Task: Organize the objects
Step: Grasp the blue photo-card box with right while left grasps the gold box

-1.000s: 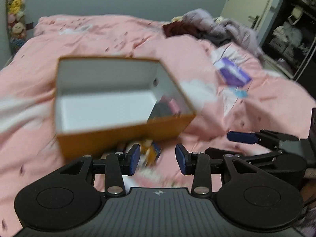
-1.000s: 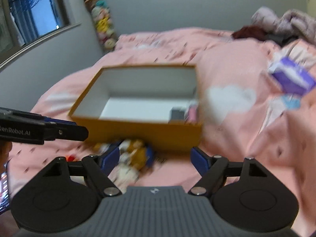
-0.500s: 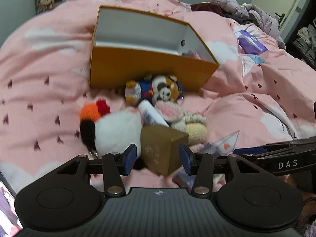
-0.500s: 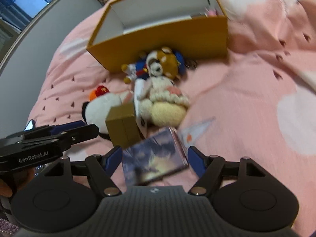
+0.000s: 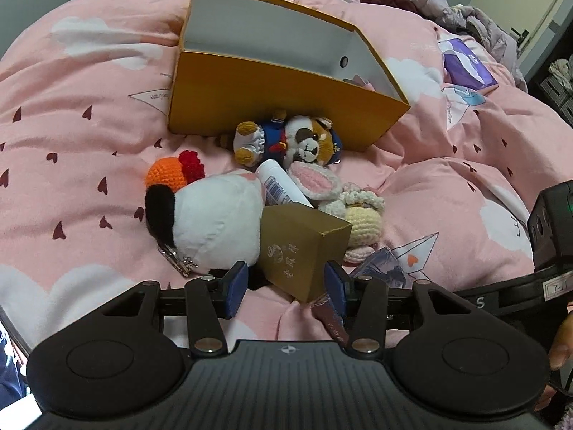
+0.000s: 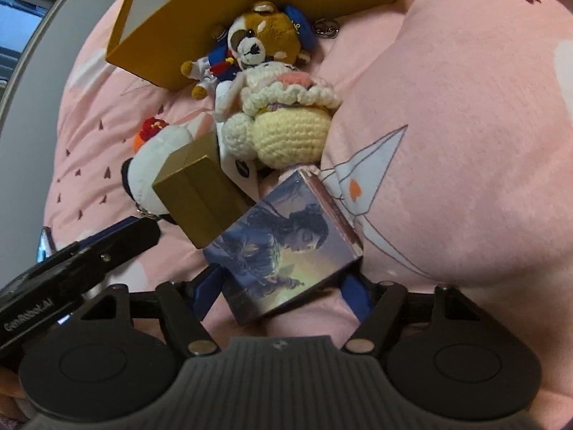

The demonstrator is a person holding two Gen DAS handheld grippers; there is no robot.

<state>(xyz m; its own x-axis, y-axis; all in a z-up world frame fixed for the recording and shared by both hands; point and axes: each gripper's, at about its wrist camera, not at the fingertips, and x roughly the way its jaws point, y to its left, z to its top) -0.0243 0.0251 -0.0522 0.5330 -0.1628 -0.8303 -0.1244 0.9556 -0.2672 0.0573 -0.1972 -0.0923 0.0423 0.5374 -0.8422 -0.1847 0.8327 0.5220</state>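
An open orange box [image 5: 272, 96] with a white inside lies on the pink bed. In front of it lies a pile: a bear plush in blue [image 5: 286, 139], a white tube [image 5: 279, 186], a crocheted bunny [image 5: 358, 215], a white plush with an orange tip [image 5: 207, 222], a gold box [image 5: 304, 247] and a picture-printed box [image 6: 286, 243]. My left gripper [image 5: 286, 283] is open, its fingers on either side of the gold box. My right gripper [image 6: 283, 286] is open around the near end of the picture box. The gold box also shows in the right wrist view [image 6: 197, 193].
The pink duvet [image 5: 71, 143] rises in a soft hump at the right [image 6: 465, 143]. A purple packet [image 5: 465, 64] and a heap of clothes [image 5: 465, 18] lie at the far right. A small item [image 5: 358, 80] lies inside the orange box's right corner.
Both grippers have dropped from above the orange box down to the pile. The left now straddles the gold box and the right the picture box.
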